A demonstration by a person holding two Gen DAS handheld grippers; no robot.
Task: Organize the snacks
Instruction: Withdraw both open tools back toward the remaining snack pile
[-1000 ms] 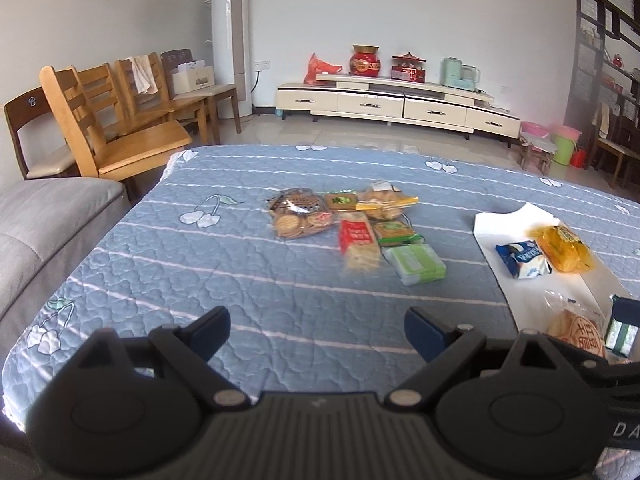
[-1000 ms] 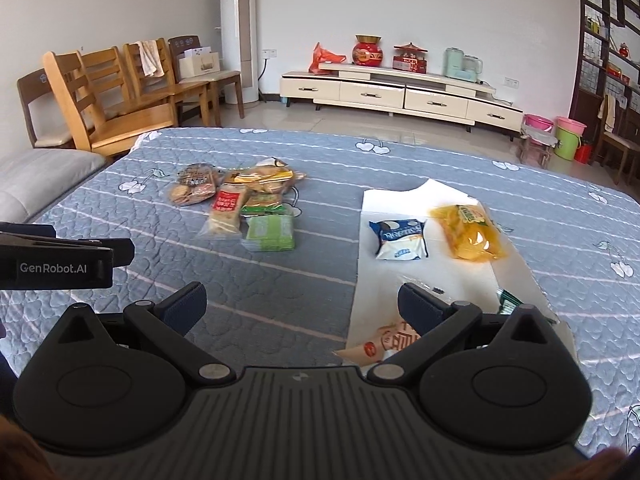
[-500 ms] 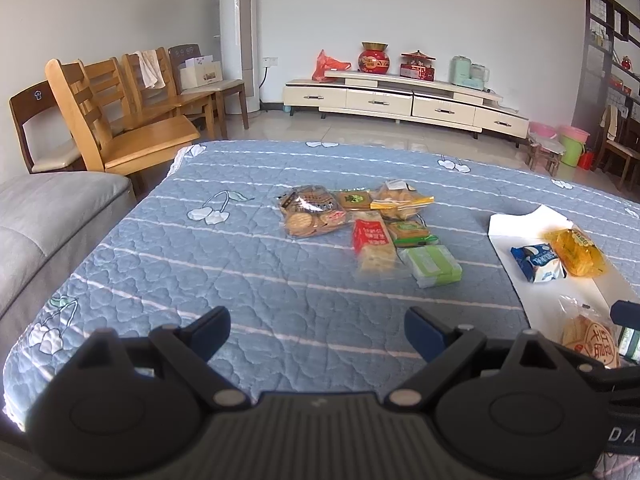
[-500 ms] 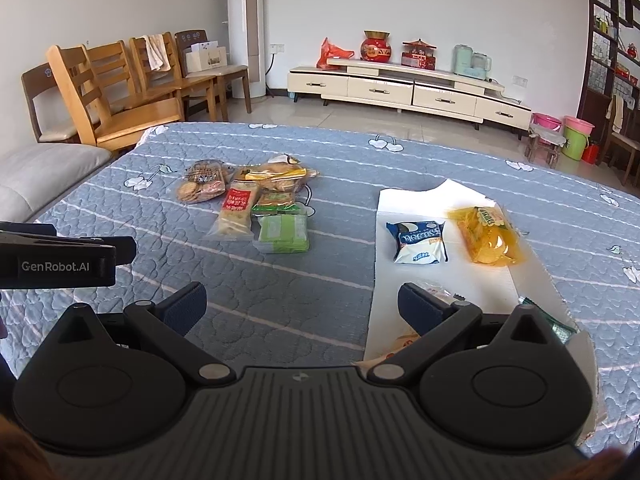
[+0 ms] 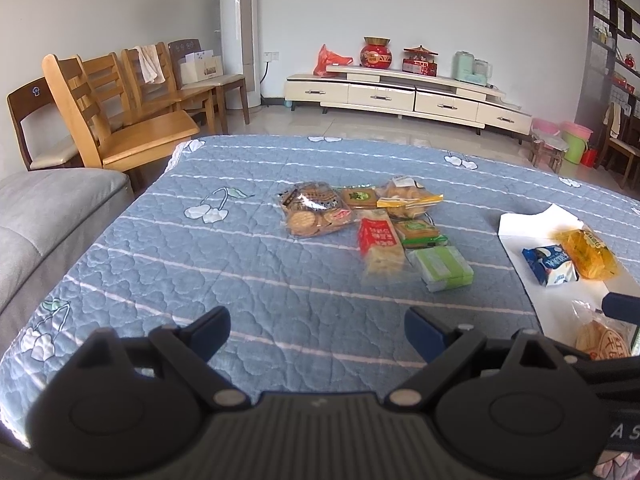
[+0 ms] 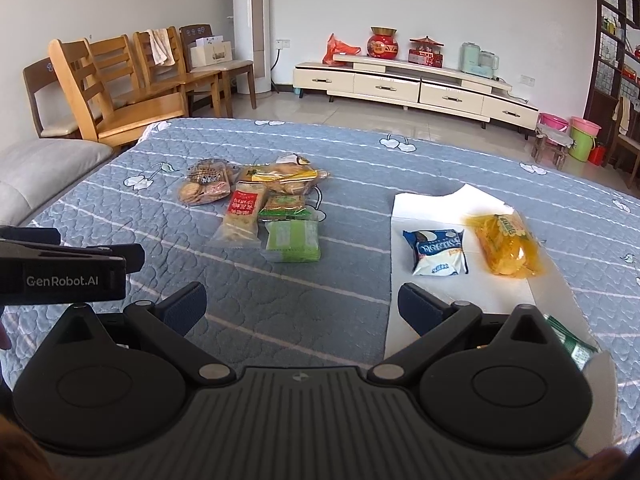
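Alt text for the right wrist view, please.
Open right gripper, holding nothing, hovers over a blue quilt with a snack pile ahead and a white sheet bearing a blue packet and yellow packet.

"GenRobot.AI" showed in white letters on the black plastic left gripper [image 6: 68, 276]; the letters "A S" showed on the black right gripper [image 5: 624, 432].
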